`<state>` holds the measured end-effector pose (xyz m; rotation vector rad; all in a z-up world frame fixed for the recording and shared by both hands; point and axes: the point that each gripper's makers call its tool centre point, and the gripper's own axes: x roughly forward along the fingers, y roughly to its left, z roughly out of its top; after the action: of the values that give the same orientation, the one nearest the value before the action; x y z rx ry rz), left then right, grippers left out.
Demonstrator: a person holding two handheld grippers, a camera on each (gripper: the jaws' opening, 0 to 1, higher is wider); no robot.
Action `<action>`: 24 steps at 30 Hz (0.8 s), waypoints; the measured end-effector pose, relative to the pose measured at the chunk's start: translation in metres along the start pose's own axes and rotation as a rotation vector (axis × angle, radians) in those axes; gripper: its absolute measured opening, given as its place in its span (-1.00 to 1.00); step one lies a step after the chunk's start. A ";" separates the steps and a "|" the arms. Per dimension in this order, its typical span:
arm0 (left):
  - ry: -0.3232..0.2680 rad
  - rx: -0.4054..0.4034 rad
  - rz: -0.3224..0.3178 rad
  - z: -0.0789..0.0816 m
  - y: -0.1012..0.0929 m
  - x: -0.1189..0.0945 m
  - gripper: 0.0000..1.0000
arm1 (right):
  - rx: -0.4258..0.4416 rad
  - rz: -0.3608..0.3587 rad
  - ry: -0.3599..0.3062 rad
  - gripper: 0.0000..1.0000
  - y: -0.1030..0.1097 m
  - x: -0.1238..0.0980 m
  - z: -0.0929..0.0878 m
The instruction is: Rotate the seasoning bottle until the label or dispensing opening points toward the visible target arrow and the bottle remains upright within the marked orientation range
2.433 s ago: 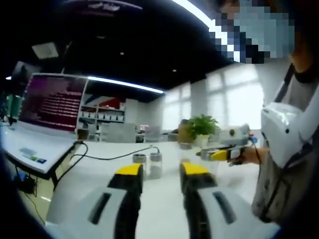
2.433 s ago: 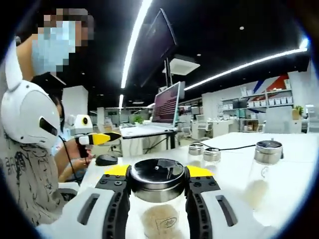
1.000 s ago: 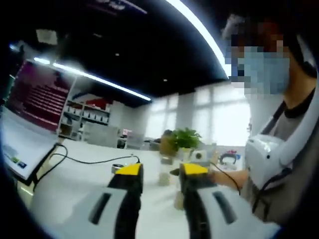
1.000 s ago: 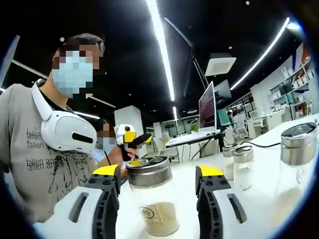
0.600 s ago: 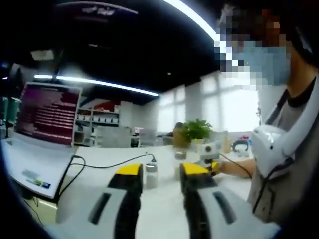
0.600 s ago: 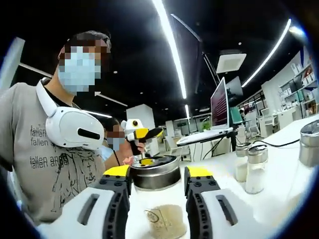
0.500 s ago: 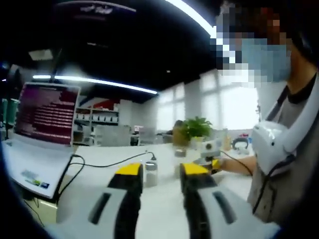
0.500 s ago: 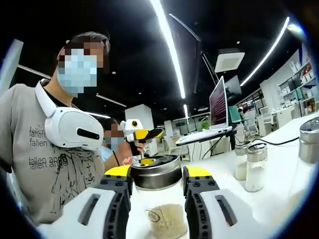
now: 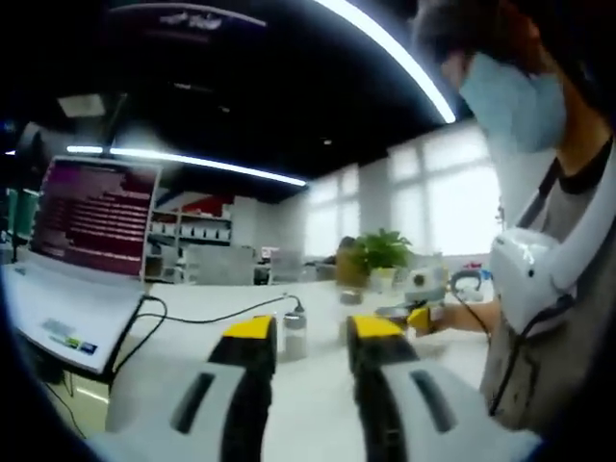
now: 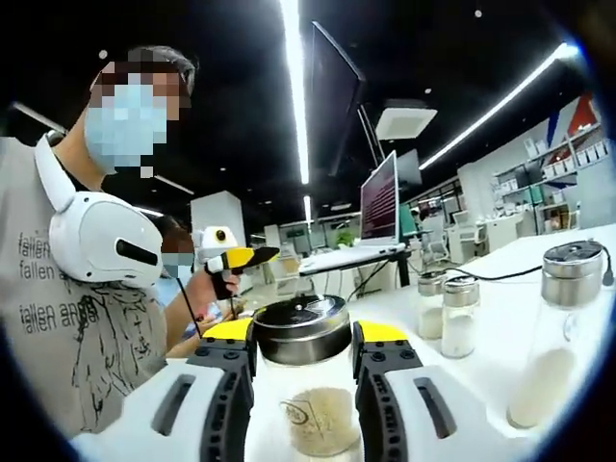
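My right gripper [image 10: 303, 346] grasps the seasoning bottle [image 10: 306, 395] just under its metal cap, upright on the white counter [image 10: 481, 371]. 2 small shakers [image 10: 445, 313] and 1 taller bottle [image 10: 553, 332] stand to its right. My left gripper [image 9: 313, 332] hangs released above the counter, empty.

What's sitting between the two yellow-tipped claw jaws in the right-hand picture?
A glass seasoning bottle with a dark metal lid, partly filled with pale powder. In the right gripper view the right claw has its jaws closed against the bottle's sides, just under the lid.

Upright metal-lidded seasoning bottle [image 10: 306, 385] between jaws
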<state>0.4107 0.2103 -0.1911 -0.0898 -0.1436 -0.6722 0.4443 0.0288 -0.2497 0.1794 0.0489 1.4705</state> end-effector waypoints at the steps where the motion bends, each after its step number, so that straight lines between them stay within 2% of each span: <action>1: -0.001 -0.002 0.003 0.000 0.001 -0.001 -0.38 | -0.005 -0.016 -0.001 -0.23 -0.001 -0.001 0.000; 8: -0.006 -0.008 0.013 -0.002 0.004 -0.004 -0.39 | -0.043 -0.135 -0.016 -0.24 0.000 -0.003 -0.001; 19: -0.006 -0.017 0.005 -0.008 -0.001 -0.001 -0.39 | -0.074 -0.381 -0.067 -0.25 -0.004 -0.005 -0.001; 24: -0.003 -0.027 0.004 -0.011 -0.002 -0.002 -0.39 | -0.079 -0.453 -0.086 -0.25 -0.005 -0.005 0.000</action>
<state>0.4090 0.2091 -0.2024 -0.1175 -0.1376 -0.6697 0.4490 0.0235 -0.2512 0.1552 -0.0369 1.0098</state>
